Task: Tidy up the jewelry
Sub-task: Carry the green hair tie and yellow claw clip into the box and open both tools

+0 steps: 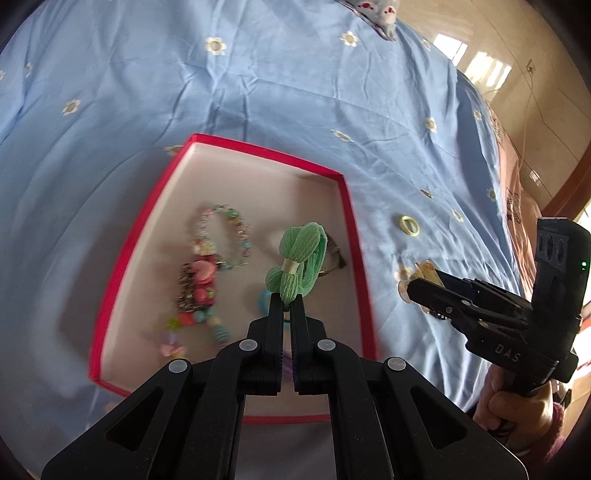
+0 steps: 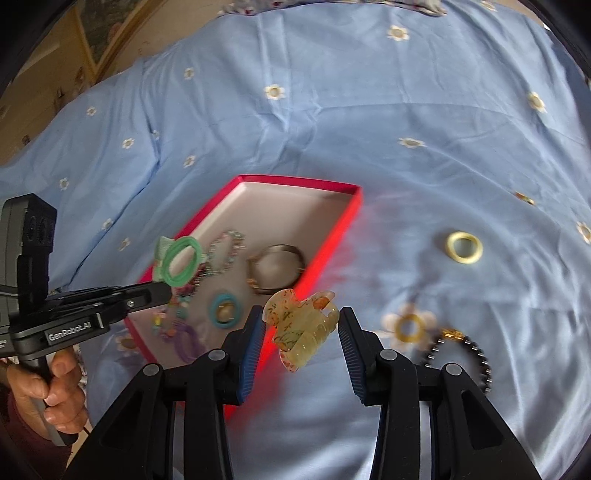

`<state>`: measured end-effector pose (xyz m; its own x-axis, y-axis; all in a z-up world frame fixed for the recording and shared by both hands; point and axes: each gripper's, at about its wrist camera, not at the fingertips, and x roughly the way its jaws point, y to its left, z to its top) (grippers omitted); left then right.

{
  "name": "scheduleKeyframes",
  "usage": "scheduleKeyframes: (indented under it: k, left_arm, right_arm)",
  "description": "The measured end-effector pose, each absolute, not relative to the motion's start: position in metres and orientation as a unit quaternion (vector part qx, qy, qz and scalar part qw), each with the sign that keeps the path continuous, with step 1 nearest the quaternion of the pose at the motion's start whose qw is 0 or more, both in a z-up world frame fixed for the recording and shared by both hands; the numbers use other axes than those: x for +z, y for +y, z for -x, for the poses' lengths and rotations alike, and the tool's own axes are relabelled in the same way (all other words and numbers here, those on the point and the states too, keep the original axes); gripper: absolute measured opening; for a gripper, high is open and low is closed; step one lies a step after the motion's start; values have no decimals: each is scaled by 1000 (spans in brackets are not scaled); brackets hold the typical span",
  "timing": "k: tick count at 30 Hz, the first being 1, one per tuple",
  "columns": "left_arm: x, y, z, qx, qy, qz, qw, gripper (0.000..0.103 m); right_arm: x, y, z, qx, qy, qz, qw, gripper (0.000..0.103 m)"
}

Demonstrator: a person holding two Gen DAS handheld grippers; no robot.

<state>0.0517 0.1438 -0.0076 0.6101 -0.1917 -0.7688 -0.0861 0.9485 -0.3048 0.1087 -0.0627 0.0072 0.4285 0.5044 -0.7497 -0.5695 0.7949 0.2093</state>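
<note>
A wide bed (image 1: 295, 92) under a pale blue sheet (image 2: 369, 110) dotted with small white flowers fills the room, a patterned pillow (image 1: 376, 11) lies at its far end, and beyond its edge daylight from windows glints in bright patches on the shiny tan floor (image 1: 517, 74).

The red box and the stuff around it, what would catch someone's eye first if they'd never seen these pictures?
First the open red box on the blue flowered bedsheet, with beaded bracelets and hair ties inside. Next the green hair tie, pinched in the left gripper above the box. Then the yellowish claw clip between the open fingers of the right gripper, just right of the box; whether they touch it is unclear.
</note>
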Motion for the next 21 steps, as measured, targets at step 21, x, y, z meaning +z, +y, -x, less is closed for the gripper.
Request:
scheduleKeyframes:
  k: [21]
  left_arm:
    - [-38,208,-40,29,462,200,863,3]
  right_arm:
    - [-27,11,-97,372,458,75,804,41]
